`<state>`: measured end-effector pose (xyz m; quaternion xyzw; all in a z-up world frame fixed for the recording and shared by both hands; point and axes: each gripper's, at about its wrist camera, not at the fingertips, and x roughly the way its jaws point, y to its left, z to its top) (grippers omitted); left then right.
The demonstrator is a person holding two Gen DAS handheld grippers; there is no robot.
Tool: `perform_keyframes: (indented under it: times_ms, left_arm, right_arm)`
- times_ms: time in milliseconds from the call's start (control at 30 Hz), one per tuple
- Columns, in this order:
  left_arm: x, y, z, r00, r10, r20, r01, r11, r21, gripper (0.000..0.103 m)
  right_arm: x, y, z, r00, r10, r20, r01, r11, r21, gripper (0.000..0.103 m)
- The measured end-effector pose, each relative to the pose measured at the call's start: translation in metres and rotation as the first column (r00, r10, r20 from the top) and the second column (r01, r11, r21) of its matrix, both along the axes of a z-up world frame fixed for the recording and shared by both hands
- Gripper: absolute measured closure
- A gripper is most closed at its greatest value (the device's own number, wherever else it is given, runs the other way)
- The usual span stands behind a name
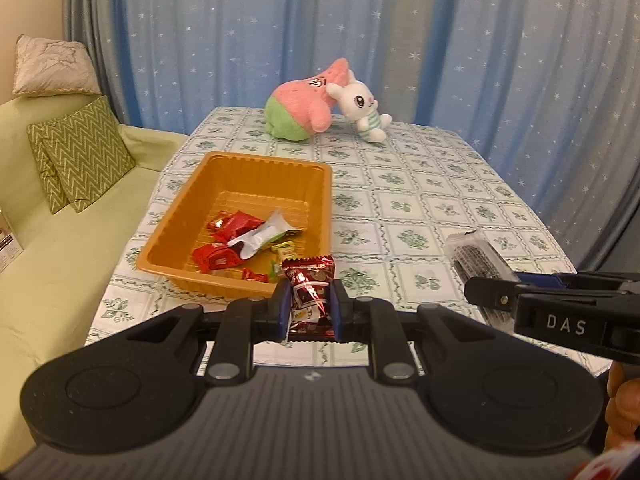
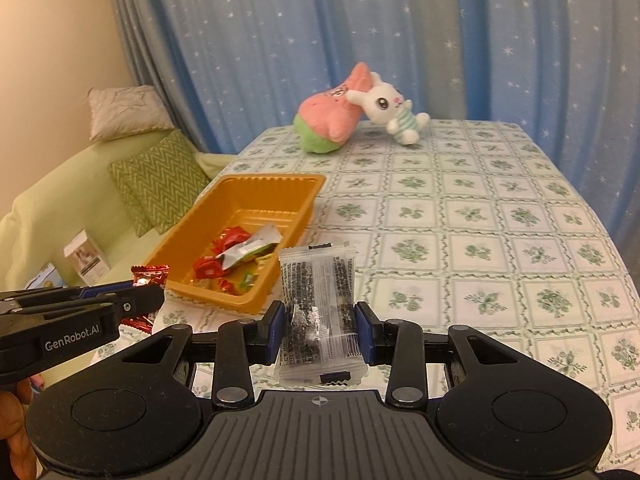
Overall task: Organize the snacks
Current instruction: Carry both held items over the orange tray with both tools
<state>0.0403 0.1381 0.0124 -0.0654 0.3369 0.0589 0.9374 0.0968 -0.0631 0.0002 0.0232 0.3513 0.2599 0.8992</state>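
Observation:
An orange plastic tray (image 1: 188,236) (image 2: 208,216) sits on the table's left side and holds several wrapped snacks, red ones (image 1: 214,258) and a white-green one (image 1: 260,236). My left gripper (image 1: 310,306) is shut on a dark red foil snack packet (image 1: 310,292), held above the table just in front of the tray's near right corner. My right gripper (image 2: 320,328) is shut on a clear packet with black print (image 2: 318,280), held right of the tray. Each gripper shows at the edge of the other's view: the right (image 1: 488,294), the left (image 2: 136,300) with its red packet (image 2: 150,274).
A table with a green floral cloth (image 2: 480,240) carries a pink and green plush (image 1: 304,108) and a white rabbit plush (image 1: 364,110) at the far edge. A green sofa with cushions (image 1: 80,156) stands left. Blue starred curtains hang behind. A hand (image 1: 622,404) shows at right.

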Motion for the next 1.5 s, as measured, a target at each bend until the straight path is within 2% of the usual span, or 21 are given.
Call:
perform_keyframes:
  times_ms: [700,1500]
  left_arm:
    - [0.005,0.042,-0.008,0.998,0.056,-0.022,-0.056,0.998,-0.008,0.085]
    - [0.051,0.069,-0.020,0.998,0.051,-0.049,-0.050,0.999,0.010,0.085]
  right_arm:
    - [0.015,0.054,-0.012,0.996,0.087,-0.011,-0.088,0.996,-0.023,0.065]
    - [0.061,0.096,-0.032,0.991,0.124,-0.050,-0.125,0.992,-0.019,0.065]
